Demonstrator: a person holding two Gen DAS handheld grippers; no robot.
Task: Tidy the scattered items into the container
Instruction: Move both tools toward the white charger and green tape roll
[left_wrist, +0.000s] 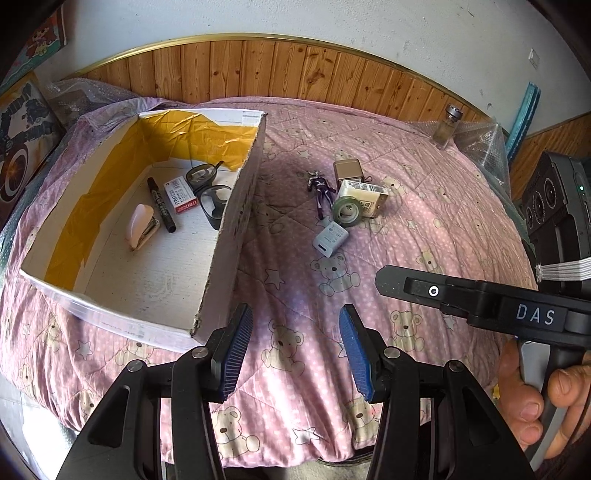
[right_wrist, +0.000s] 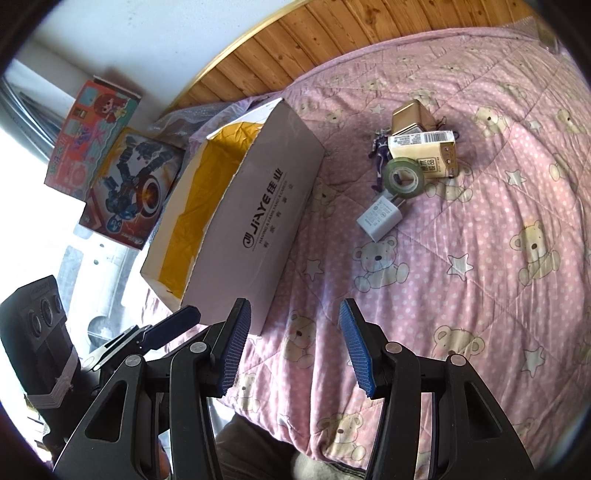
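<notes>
The box (left_wrist: 236, 221) sits left on the quilt (left_wrist: 424, 229); loose items cluster far right of it. Your left gripper (left_wrist: 293, 350) and right gripper (right_wrist: 293, 347) both gape wide, empty. Take the nearest charger (right_wrist: 378, 218) first, pinching its flat sides squarely.

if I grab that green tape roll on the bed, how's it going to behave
The green tape roll is probably light and stiff. It stands tilted on its edge against the cream carton, so a nudge may make it roll or flop flat on the quilt.
</notes>
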